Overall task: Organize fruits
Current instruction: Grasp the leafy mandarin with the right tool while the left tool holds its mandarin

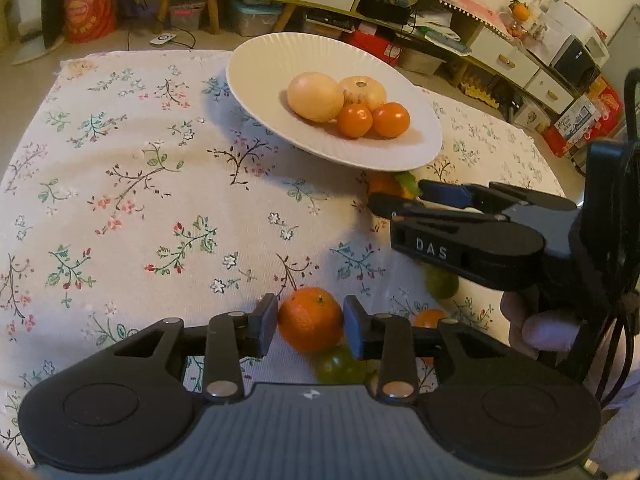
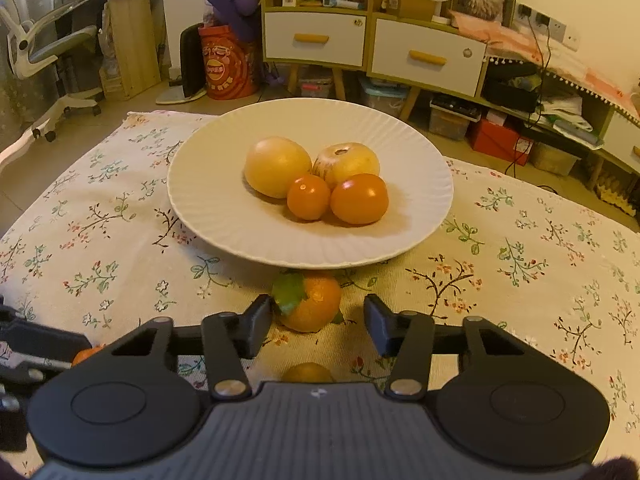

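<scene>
- Left tool (image 1: 310, 326): both pads press the sides of a mandarin (image 1: 310, 318), pinching it just above the floral-clothed surface (image 1: 120, 200); whether the fruit still touches the cloth cannot be told.
- Below that mandarin, a green fruit (image 1: 340, 364) is half hidden by the tool body; a second orange fruit (image 1: 429, 317) shows only as a sliver behind the right-hand finger.
- Right tool (image 2: 316, 324): its fingers stand apart on either side of a leafy mandarin (image 2: 310, 304); the left pad is at the leaf, while a gap remains at the right pad, so the fruit is not clamped. It lies on the cloth just in front of the plate.
- In the left wrist view the right tool (image 1: 394, 196) is seen side-on, covering most of the leafy mandarin (image 1: 384, 185); another green fruit (image 1: 442, 286) is largely masked beneath its body.
- White ribbed plate (image 2: 208, 208): holds two pale yellow round fruits and two small orange ones, clustered and touching.
- Near the bottom of the right wrist view, a brownish round fruit (image 2: 307, 373) is cut off by the tool housing; its kind cannot be made out.
- A fingertip (image 1: 548, 332) of the person's hand shows at the right tool's grip.
</scene>
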A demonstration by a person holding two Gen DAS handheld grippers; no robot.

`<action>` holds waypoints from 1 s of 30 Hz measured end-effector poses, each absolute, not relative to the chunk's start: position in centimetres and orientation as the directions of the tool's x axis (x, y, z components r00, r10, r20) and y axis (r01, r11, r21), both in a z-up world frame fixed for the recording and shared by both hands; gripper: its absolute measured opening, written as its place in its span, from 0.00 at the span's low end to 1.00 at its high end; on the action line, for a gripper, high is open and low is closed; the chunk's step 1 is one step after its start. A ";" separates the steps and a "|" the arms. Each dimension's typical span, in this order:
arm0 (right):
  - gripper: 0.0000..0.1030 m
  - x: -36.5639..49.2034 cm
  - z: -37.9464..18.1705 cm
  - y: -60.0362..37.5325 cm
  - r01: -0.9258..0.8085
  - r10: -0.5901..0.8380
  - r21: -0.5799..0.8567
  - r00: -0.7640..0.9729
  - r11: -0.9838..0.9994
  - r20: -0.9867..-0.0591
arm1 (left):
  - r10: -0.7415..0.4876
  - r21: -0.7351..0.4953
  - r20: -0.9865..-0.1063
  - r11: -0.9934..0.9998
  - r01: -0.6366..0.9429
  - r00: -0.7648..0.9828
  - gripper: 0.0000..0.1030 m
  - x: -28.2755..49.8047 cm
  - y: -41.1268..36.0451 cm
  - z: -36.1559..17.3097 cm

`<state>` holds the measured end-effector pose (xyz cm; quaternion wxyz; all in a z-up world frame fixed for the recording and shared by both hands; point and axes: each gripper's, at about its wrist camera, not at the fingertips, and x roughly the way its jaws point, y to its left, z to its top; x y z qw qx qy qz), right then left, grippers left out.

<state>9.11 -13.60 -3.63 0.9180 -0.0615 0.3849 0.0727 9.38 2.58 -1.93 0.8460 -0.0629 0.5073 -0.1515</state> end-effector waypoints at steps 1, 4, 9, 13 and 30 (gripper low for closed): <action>0.43 9.1 -3.6 -13.6 -0.179 0.087 -0.055 0.696 0.982 -0.713 | -0.320 -0.261 -0.842 0.946 0.192 0.435 0.14 9.4 2.6 -2.0; 0.41 9.3 -3.8 -13.5 -0.180 0.089 -0.053 0.693 0.982 -0.715 | -0.329 -0.279 -0.848 0.944 0.178 0.415 0.14 9.5 2.8 -2.2; 0.33 9.2 -3.5 -13.5 -0.192 0.110 -0.031 0.682 0.981 -0.723 | -0.330 -0.280 -0.853 0.943 0.179 0.405 0.15 9.5 2.9 -2.3; 0.33 9.1 -3.2 -14.0 -0.190 0.124 -0.008 0.672 0.982 -0.730 | -0.331 -0.285 -0.852 0.943 0.172 0.406 0.14 9.5 3.0 -2.2; 0.32 7.8 -1.1 -15.2 -0.192 0.185 0.076 0.655 0.978 -0.732 | -0.335 -0.304 -0.824 0.942 0.141 0.458 0.14 9.7 3.8 -0.9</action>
